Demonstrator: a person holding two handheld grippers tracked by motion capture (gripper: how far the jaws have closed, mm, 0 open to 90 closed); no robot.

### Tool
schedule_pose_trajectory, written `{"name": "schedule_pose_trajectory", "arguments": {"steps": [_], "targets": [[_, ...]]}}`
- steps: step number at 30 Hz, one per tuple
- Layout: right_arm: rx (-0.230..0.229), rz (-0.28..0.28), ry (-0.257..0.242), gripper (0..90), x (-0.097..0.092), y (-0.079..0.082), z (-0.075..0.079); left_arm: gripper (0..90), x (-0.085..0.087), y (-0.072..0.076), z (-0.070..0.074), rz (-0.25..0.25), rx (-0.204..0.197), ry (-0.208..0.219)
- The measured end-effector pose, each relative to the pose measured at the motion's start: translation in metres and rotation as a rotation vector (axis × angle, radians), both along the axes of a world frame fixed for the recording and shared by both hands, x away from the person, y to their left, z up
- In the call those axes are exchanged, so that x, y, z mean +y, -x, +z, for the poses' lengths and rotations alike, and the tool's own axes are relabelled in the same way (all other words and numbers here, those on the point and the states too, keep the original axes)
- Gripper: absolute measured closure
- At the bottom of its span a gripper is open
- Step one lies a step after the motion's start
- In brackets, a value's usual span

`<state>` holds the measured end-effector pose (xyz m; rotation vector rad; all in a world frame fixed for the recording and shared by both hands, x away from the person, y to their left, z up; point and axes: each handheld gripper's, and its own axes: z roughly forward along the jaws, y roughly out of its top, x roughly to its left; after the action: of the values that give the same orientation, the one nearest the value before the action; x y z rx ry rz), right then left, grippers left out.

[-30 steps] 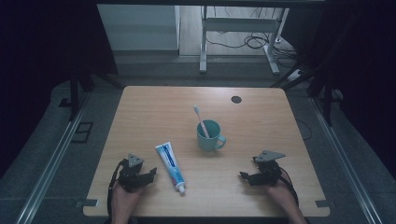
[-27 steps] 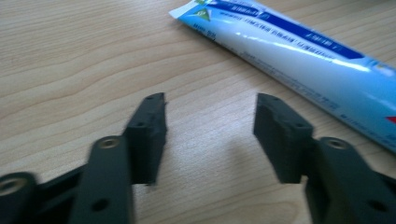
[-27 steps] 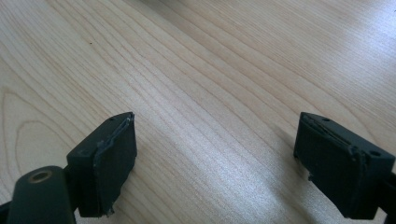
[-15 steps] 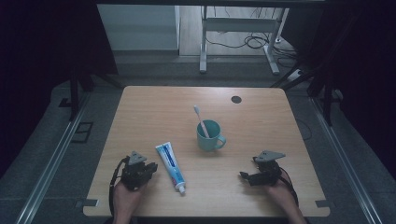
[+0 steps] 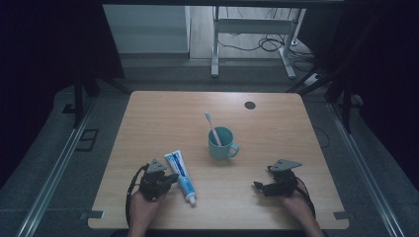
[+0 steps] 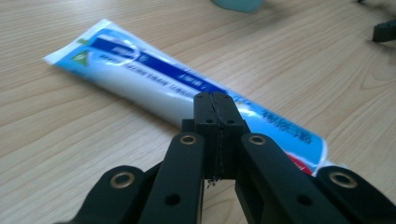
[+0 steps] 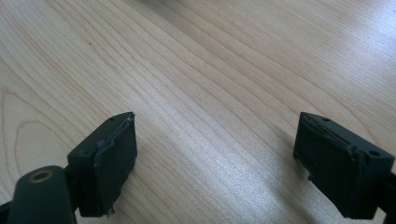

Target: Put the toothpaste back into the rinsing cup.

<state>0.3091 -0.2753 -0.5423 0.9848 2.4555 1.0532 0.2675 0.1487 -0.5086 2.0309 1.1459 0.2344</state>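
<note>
Left gripper (image 6: 215,100) clenched on nothing, just short of toothpaste tube (image 6: 187,88). Tube lying crosswise ahead. Right gripper (image 7: 215,163) released, well apart.

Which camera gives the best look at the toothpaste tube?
The left gripper view: the tube lies close up across the frame, its blue print plain, behind the shut left gripper. The high view shows it whole but small beside that gripper. The right gripper view has bare table.
</note>
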Motion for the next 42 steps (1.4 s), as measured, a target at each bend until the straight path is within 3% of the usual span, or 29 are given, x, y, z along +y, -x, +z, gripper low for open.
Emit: {"name": "schedule_pose_trajectory", "arguments": {"steps": [12,21,28,31,42], "targets": [[-0.001,0.001,0.0,13.5,0.0,0.0,0.0,88.7,-0.027,-0.001,0.001,-0.076,-0.001,-0.003],[0.0,0.0,0.0,13.5,0.0,0.0,0.0,87.8,-0.044,-0.003,-0.004,-0.121,0.031,-0.02],[-0.001,0.001,0.0,13.5,0.0,0.0,0.0,88.9,-0.047,-0.002,-0.004,-0.12,0.06,-0.033],[-0.001,0.0,-0.001,13.5,0.0,0.0,0.0,89.1,-0.048,-0.001,-0.004,-0.119,0.074,-0.064],[-0.001,0.0,-0.001,13.5,0.0,0.0,0.0,88.8,-0.041,0.0,-0.007,-0.099,0.087,-0.106]]}}
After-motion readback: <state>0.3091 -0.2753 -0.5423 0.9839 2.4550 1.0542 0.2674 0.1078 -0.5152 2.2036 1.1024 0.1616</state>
